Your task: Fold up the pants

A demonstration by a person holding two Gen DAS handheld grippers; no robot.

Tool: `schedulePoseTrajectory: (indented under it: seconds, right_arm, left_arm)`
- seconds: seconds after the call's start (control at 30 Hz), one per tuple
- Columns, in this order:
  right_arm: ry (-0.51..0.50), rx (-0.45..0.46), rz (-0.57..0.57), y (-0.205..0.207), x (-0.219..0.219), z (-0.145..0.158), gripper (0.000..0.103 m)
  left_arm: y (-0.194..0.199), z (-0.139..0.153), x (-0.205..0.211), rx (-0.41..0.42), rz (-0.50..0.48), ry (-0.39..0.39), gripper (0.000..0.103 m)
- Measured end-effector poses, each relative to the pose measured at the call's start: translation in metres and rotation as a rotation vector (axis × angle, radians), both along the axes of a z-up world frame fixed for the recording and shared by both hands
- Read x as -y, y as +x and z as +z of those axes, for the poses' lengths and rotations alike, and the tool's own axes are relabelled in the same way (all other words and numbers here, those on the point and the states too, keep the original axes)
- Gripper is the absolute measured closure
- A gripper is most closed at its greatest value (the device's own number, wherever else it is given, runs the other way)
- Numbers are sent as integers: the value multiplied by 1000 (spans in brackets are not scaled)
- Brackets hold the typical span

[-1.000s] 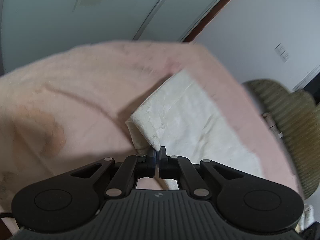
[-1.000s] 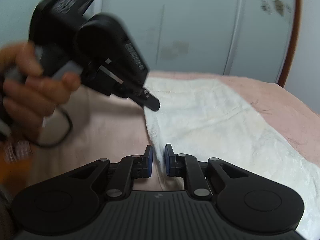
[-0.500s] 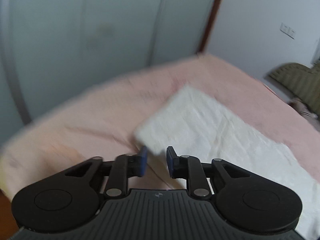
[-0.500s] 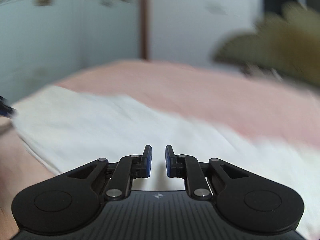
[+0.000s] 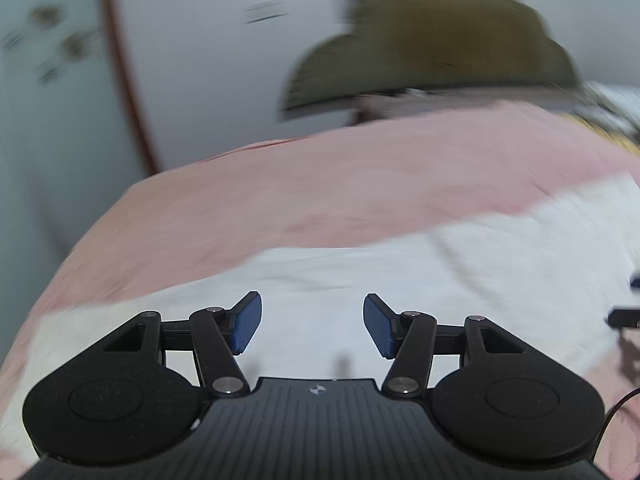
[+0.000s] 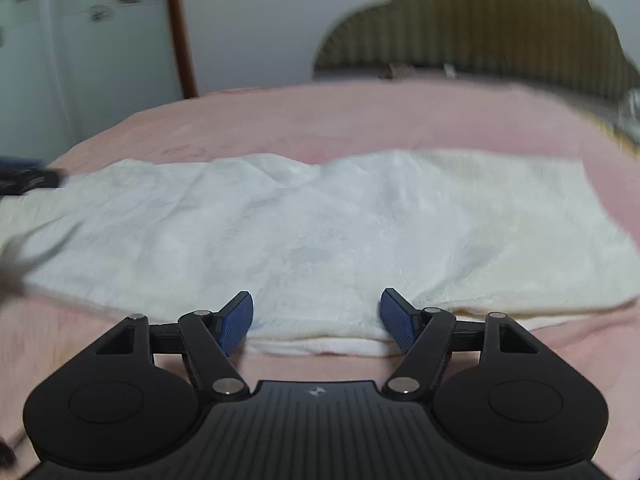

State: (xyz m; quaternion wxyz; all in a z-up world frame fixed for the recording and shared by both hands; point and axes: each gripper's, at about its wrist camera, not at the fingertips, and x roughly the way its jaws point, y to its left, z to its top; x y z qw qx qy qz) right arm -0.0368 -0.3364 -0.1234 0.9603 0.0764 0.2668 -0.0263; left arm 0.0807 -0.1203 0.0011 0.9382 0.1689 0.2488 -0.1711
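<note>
The white fleecy pants (image 6: 312, 232) lie folded lengthwise as a long band across the pink bedspread (image 6: 340, 120). My right gripper (image 6: 317, 322) is open and empty, its blue pads at the band's near edge, around its middle. In the left wrist view the pants (image 5: 400, 276) look blurred. My left gripper (image 5: 312, 326) is open and empty just above the cloth. The tip of the right gripper shows at that view's right edge (image 5: 628, 316), and the left one at the far left of the right wrist view (image 6: 28, 180).
An olive striped headboard or chair back (image 6: 480, 28) stands behind the bed. A white wardrobe (image 6: 80, 40) and a brown door frame (image 6: 180, 28) are at the back left. The bed's edge curves down at left (image 5: 80, 248).
The left gripper let go of the pants' corner and opened wide. The right gripper opened wider too. Both swung right and now face the pants' long side.
</note>
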Motion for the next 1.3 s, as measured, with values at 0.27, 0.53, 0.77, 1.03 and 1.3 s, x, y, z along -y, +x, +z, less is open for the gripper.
schedulePoseTrajectory:
  seconds: [0.27,0.53,0.77,1.03,1.3]
  right_arm:
    - [452,58,-249,-28,83,-19,32]
    - [607,240,-469,-12,129,-34,34]
    - [717,316,-646,4,172,-51,82]
    - [373,345,-464,25,123,1,91]
    - [89,201,71,87,-10,21,91]
  left_arm:
    - [-18,-54,54,-56,-162,24,41]
    - [-13,-65,52,-50,-153,-3,29]
    - [-8,-60,50,-72,-144,-21,27]
    - [44,-30,7,-327,-67,-350,28]
    - [99,-37,-28,-723,-74,-866,22]
